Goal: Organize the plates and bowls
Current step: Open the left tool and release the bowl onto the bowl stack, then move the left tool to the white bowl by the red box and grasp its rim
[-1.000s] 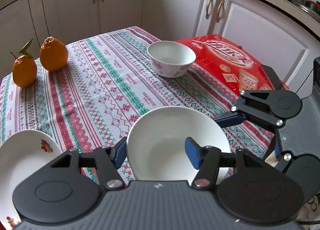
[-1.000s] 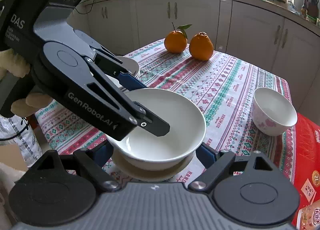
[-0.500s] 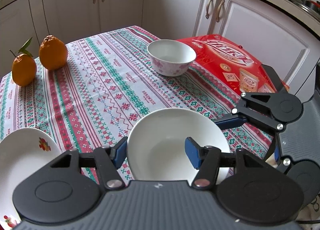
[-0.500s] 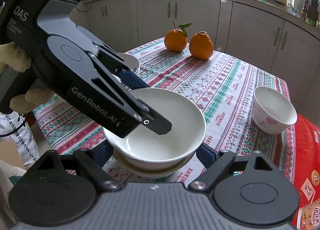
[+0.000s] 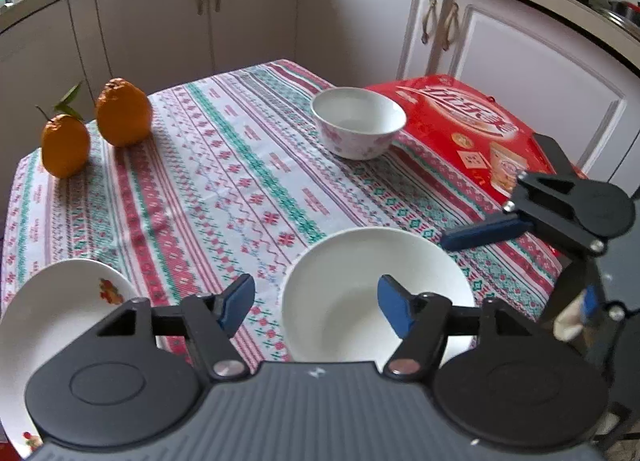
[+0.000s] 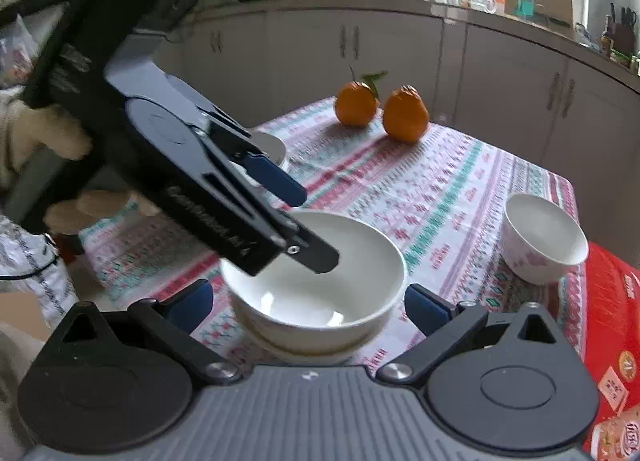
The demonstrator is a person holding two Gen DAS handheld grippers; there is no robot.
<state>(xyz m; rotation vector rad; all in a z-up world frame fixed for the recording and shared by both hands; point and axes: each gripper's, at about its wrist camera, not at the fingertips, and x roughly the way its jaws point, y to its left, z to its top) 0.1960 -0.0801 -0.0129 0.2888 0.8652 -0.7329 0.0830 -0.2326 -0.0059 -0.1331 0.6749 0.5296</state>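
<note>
Though the white bowl [image 5: 376, 293] already sits near the table's [image 5: 224, 181] near edge, sorting looks partly done: left view shows the patterned bowl [image 5: 358, 127] alone by the far right edge and a flowered plate [image 5: 52, 313] at the near left corner; left gripper [image 5: 316, 303] spread, one finger over the white bowl, one outside; right view: white bowl [image 6: 316, 285] rests on a saucer [image 6: 308, 353], right gripper [image 6: 306, 307] spread wide, flanking it, gripping nothing

- Left gripper [image 5: 316, 303]: black linkage arms, blue pads, silver pivot screws, ribbed grey body.
- Right gripper [image 6: 306, 303]: built alike, with round black discs.
- Left hand [image 6: 48, 141]: covered by a cream knitted glove.
</note>
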